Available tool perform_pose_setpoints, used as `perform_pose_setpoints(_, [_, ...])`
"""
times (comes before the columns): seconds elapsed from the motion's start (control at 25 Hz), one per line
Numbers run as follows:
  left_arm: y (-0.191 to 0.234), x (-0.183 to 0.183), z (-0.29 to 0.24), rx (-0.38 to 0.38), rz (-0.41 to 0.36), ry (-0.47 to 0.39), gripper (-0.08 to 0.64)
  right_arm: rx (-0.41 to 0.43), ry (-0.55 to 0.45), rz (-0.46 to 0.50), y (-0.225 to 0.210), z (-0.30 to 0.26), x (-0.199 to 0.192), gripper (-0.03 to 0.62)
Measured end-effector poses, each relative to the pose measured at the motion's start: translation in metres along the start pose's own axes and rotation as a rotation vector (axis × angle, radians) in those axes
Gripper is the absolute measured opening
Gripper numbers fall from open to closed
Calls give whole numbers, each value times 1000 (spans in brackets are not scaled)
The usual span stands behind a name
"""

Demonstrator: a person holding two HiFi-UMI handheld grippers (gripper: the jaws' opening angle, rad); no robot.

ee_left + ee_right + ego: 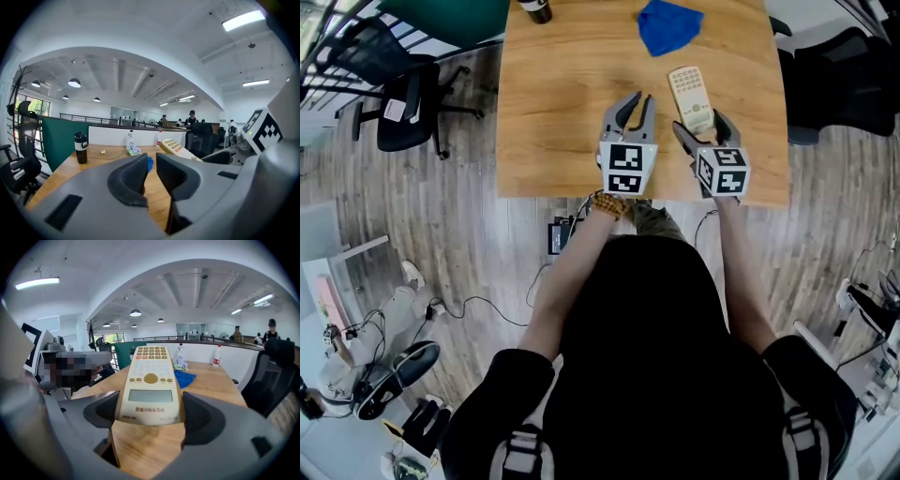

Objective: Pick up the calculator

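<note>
Fingers point(206, 416) over table point(553, 94): right gripper point(703, 131) clenches calculator point(689, 94) by its near end, lifted off the wood. Left gripper point(636, 103), at its 9 o'clock, nearly closed, slim gap, empty. Blue cloth point(668, 25) at 12 o'clock.

Open-plan office: swivel chairs point(398, 103), wooden desk point(562, 94)

light: bright, even, indoor | src: ceiling strip lamps point(243, 19) + round pendant lamps point(135, 312), some daylight via window point(35, 107) | shadows: soft, faint on table point(562, 112) | gripper views: strong fisheye, black corners, lines bent at edges, close foregrnd soft, calculator point(151, 385) crisp | head view: sharp, mild barrel bend
</note>
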State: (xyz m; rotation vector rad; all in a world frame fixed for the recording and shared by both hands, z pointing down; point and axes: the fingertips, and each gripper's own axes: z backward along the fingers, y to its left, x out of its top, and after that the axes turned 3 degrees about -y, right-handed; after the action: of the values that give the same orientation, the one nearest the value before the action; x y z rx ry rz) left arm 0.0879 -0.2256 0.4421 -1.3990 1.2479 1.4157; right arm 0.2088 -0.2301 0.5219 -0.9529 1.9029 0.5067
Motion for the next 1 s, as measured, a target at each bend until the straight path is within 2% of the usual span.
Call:
perform_pose_setpoints(0.48, [-42, 58, -25, 21, -98, -162, 61, 13, -181, 64, -44, 20, 80, 431])
perform_pose_setpoints(0.8, [-44, 84, -28, 42, -114, -218, 60, -15, -298, 85, -55, 41, 123, 431])
perform_pose_setpoints(1.0, [-44, 107, -26, 80, -116, -277, 60, 12, -394, 68, -55, 58, 157, 431])
